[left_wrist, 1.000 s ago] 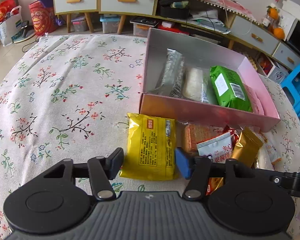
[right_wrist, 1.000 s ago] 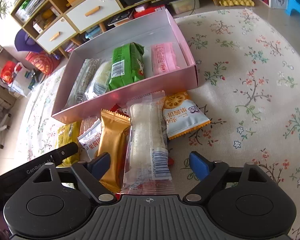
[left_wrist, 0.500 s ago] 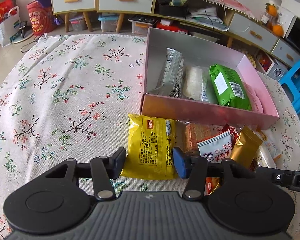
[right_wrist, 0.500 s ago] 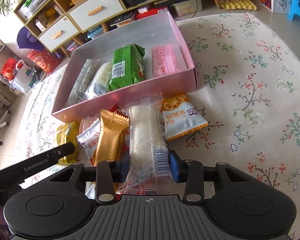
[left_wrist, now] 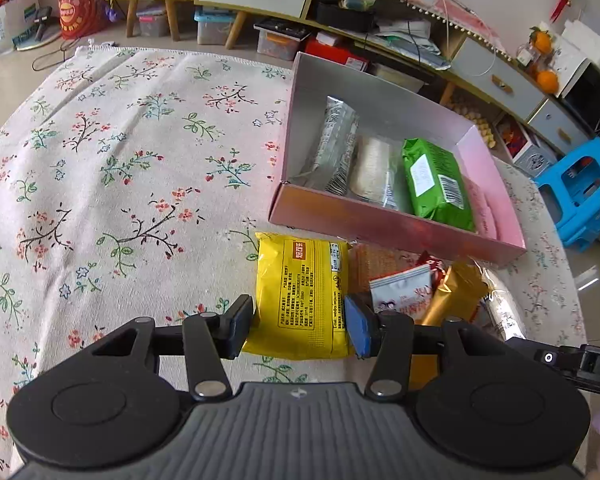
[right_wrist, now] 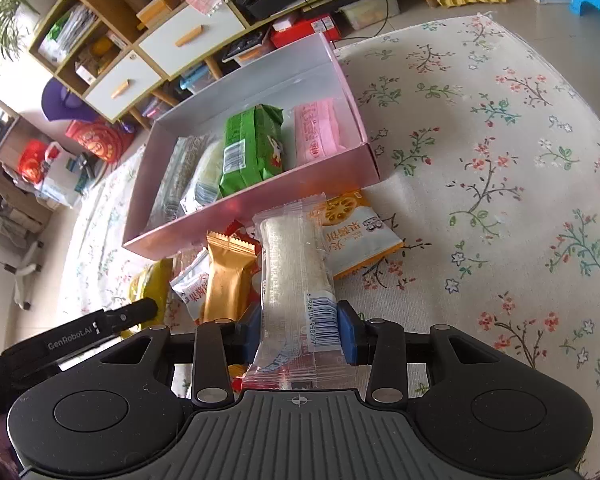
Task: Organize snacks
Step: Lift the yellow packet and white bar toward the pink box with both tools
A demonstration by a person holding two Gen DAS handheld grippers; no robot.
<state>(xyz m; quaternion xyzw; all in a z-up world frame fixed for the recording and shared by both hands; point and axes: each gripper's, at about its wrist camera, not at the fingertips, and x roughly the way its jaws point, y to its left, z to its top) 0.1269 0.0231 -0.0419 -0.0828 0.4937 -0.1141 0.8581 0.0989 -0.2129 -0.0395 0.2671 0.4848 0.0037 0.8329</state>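
A pink open box (left_wrist: 380, 224) on the floral tablecloth holds a silver packet, a clear-wrapped pale bar, a green packet (right_wrist: 252, 148) and a pink packet (right_wrist: 318, 128). Loose snacks lie in front of its near wall. My left gripper (left_wrist: 300, 320) has its pads against both side edges of a yellow packet (left_wrist: 304, 280) that lies flat on the cloth. My right gripper (right_wrist: 298, 328) is shut on the near end of a clear-wrapped white rice bar (right_wrist: 296, 256), which points toward the box. Beside the bar lie a gold packet (right_wrist: 228, 276) and an orange-and-white packet (right_wrist: 356, 236).
The tablecloth (left_wrist: 120, 160) stretches wide to the left of the box and to its right (right_wrist: 500, 160). Low cabinets with drawers stand behind the table. A blue stool (left_wrist: 584, 188) is on the floor at the right. The left gripper's body (right_wrist: 80, 332) shows beside the snack pile.
My right gripper's jaws closed from wide open onto the rice bar and its near end rose slightly. My left gripper's jaws narrowed onto the yellow packet.
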